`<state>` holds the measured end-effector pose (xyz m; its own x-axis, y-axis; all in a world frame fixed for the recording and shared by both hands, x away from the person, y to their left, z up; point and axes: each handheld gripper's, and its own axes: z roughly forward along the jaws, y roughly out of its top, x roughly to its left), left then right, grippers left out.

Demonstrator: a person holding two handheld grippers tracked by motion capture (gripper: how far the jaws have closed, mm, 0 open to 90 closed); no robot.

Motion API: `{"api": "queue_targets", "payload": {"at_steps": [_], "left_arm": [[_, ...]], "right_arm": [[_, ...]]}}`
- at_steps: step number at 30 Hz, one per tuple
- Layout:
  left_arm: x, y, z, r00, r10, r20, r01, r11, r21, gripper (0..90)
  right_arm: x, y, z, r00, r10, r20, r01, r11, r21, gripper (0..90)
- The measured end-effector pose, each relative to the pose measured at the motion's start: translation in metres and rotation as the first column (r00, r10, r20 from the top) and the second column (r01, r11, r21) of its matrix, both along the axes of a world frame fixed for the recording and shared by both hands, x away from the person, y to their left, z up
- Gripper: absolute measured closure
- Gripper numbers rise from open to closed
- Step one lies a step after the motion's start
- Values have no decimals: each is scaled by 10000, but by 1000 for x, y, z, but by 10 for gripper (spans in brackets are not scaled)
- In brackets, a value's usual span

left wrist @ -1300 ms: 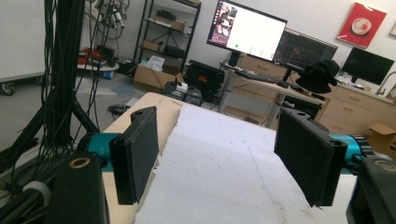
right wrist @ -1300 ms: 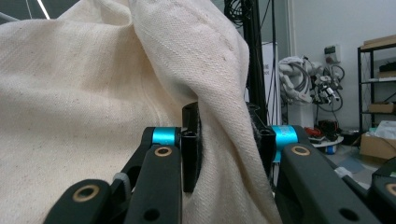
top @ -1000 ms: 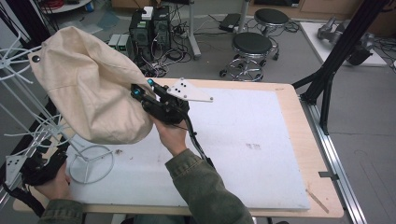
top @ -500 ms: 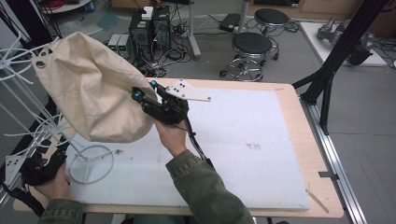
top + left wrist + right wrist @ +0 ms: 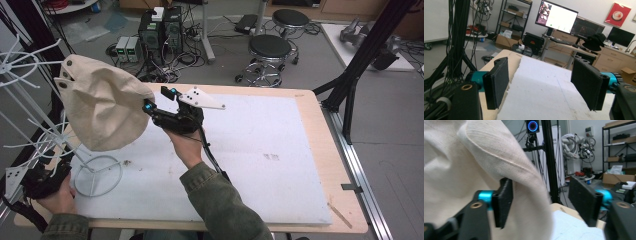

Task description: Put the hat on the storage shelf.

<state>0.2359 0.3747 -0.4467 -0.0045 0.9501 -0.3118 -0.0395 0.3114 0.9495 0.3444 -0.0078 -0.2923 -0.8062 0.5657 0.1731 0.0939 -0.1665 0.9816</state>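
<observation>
A cream cloth bag (image 5: 102, 110) hangs from an arm of the white wire rack (image 5: 20, 65) at the table's left edge; two metal eyelets show at its upper corner. My right gripper (image 5: 157, 99) stands open just right of the bag, at its edge. In the right gripper view the bag (image 5: 474, 162) drapes over the left jaw and into the gap of the right gripper (image 5: 544, 202). My left gripper (image 5: 37, 180) is low at the table's front-left corner by the rack's base. The left gripper (image 5: 541, 85) is open, with nothing between its jaws.
The rack's round wire base (image 5: 97, 175) sits on the white table mat (image 5: 260, 145). Behind the table are stools (image 5: 270, 47), computer boxes (image 5: 160, 30) and cables on the floor. A black stand leg (image 5: 350, 85) rises at the right.
The bag has swung up and to the left, away from my right gripper, and now hangs more bunched on the rack. Both hands stay about where they were.
</observation>
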Motion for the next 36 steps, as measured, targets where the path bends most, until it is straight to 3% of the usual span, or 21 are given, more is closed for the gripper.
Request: {"api": "queue_targets", "payload": {"at_steps": [9, 20, 23, 36], "left_arm": [[0, 0, 0, 10000, 7, 2, -7, 10000, -38, 308], [-1, 1, -1, 9999, -34, -124, 36, 9999, 148, 308], [0, 1, -1, 10000, 6, -95, -5, 9999, 100, 307], [0, 1, -1, 9999, 20, -118, -19, 10000, 47, 307]], "right_arm": [[2, -3, -7, 9974, -712, 117, 715, 9971, -244, 167], [2, -18, -5, 9938, -1056, 342, 1072, 9931, -468, 148], [1, -27, -6, 9916, -1197, 492, 1222, 9911, -528, 148], [1, -71, -12, 9810, -1917, 310, 1933, 9792, -614, 148]]}}
